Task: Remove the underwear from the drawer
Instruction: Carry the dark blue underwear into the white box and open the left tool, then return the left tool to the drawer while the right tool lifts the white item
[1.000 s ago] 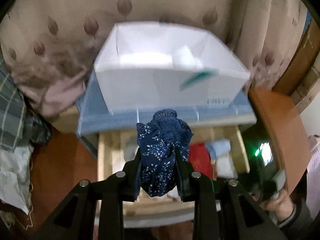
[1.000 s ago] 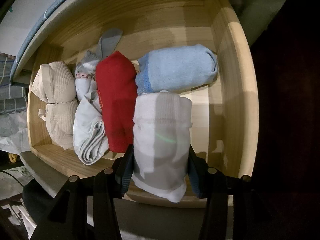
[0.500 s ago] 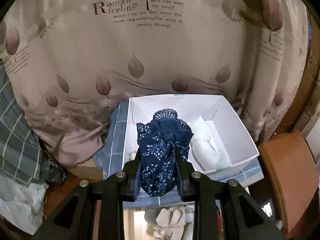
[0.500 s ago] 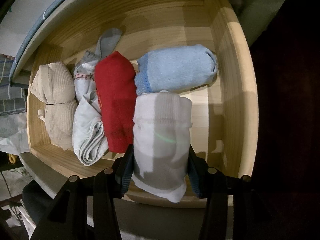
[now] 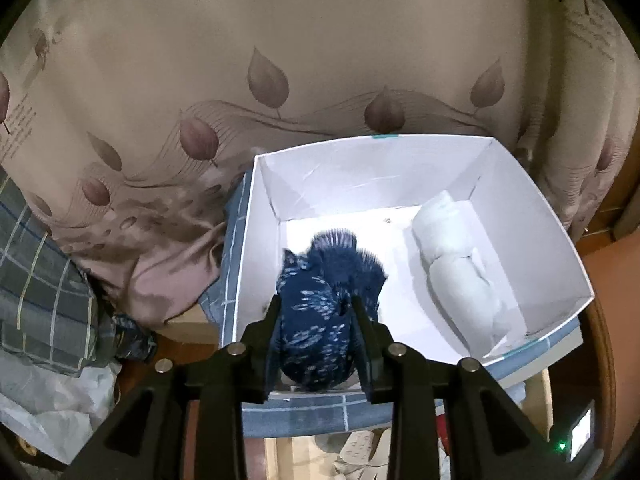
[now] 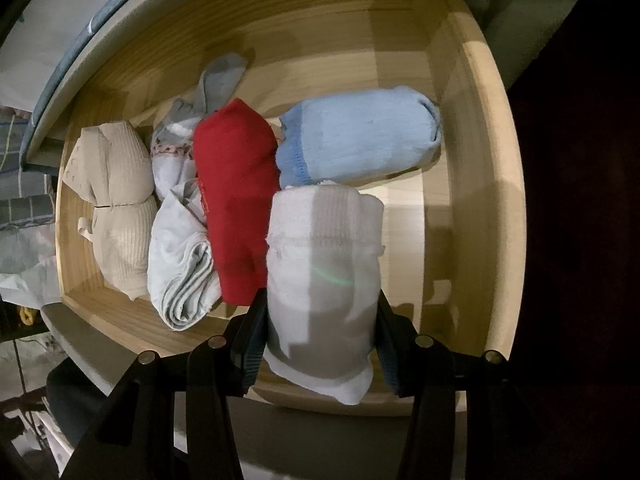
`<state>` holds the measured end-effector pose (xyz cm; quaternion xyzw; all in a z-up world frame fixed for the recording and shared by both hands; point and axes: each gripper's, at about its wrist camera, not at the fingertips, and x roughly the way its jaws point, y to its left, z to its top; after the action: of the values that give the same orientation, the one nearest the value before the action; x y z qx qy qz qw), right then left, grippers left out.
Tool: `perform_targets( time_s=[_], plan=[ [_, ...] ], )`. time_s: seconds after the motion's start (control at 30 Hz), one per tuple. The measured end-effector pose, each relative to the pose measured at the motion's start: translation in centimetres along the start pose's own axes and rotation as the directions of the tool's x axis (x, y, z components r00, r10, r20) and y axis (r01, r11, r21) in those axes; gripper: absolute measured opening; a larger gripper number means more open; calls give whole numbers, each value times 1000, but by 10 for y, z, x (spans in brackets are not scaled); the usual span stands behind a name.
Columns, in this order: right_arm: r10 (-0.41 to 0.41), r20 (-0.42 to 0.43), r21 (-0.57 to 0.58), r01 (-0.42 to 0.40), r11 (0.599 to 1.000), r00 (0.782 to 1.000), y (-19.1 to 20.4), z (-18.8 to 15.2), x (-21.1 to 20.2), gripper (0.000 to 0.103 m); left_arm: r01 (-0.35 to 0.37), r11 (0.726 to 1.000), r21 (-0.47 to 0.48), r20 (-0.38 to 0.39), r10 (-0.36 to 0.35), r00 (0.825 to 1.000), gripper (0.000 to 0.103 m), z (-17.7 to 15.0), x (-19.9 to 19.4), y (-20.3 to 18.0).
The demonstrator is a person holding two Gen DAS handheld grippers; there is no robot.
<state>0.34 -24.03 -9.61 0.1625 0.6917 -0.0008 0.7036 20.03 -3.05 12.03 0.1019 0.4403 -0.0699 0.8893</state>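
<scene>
Our left gripper [image 5: 316, 308] has the navy patterned underwear [image 5: 320, 316] between its jaws, which have just been opening; the bundle looks blurred and loose in the gap, and we cannot tell whether the pads still press on it. It hangs over the near left part of a white cardboard box [image 5: 560, 240], whose open top faces us. A white rolled garment [image 5: 460, 276] already lies on the box floor along the right wall, well apart from the navy bundle. The box sits on a blue grid-patterned cloth [image 5: 296, 416], and behind it hangs a beige curtain [image 5: 280, 60] printed with leaves and lettering. To the left we see a plaid fabric [image 5: 36, 280] heaped beside the curtain. Our right gripper [image 6: 320, 304] points steeply down into a wooden drawer [image 6: 472, 160] and is clamped on a white rolled underwear [image 6: 324, 248], its pads pressed to both sides of the roll near the drawer's front edge. Just beside that roll on the left lies a red folded piece [image 6: 236, 200], touching it, and a light blue roll [image 6: 360, 140] lies crosswise behind it. Farther left we see a pale grey folded piece [image 6: 180, 256], a grey sock [image 6: 220, 76] poking up behind it, and a beige ribbed bundle [image 6: 116, 204] against the left wall.
</scene>
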Motion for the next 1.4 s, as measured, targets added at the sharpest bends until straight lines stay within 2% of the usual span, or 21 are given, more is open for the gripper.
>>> perform_targets(
  time_s=[0.07, 0.13, 0.17, 0.47, 0.73, 0.87, 1.0, 1.2, 1.4],
  plan=[
    [1, -2, 0, -1, 1000, 1000, 0, 0, 0, 46, 1, 1000, -9, -2, -1, 1000, 33, 0, 1, 2],
    [1, -2, 1, -1, 1000, 1000, 0, 0, 0, 46, 6, 1000, -15, -8, -6, 1000, 43, 0, 1, 2],
    [0, -3, 1, 0, 1000, 1000, 0, 0, 0, 46, 10, 1000, -17, -11, -11, 1000, 44, -1, 0, 3],
    [-17, 8, -3, 17, 1000, 1000, 3, 0, 0, 46, 25, 999, -34, 10, -25, 1000, 45, -23, -27, 16],
    [-35, 48, -10, 35, 999, 998, 6, -1, -6, 46, 61, 995, -74, -17, -62, 998, 47, -85, -41, 28],
    [-52, 83, -21, 54, 998, 995, 8, -2, -12, 46, 18, 998, -66, -33, -20, 999, 47, -118, -38, 24],
    [-66, 125, -30, 70, 997, 990, 9, -4, -20, 46, 5, 998, -58, -81, -9, 997, 47, -152, -26, 13],
    [-88, 171, -40, 96, 995, 981, 9, -5, -29, 46, 1, 991, -136, -169, -24, 985, 47, -194, 2, 8],
    [-95, 202, -42, 105, 994, 975, 7, -5, -36, 46, -29, 981, -193, -189, -8, 982, 47, -218, 13, 7]
  ],
)
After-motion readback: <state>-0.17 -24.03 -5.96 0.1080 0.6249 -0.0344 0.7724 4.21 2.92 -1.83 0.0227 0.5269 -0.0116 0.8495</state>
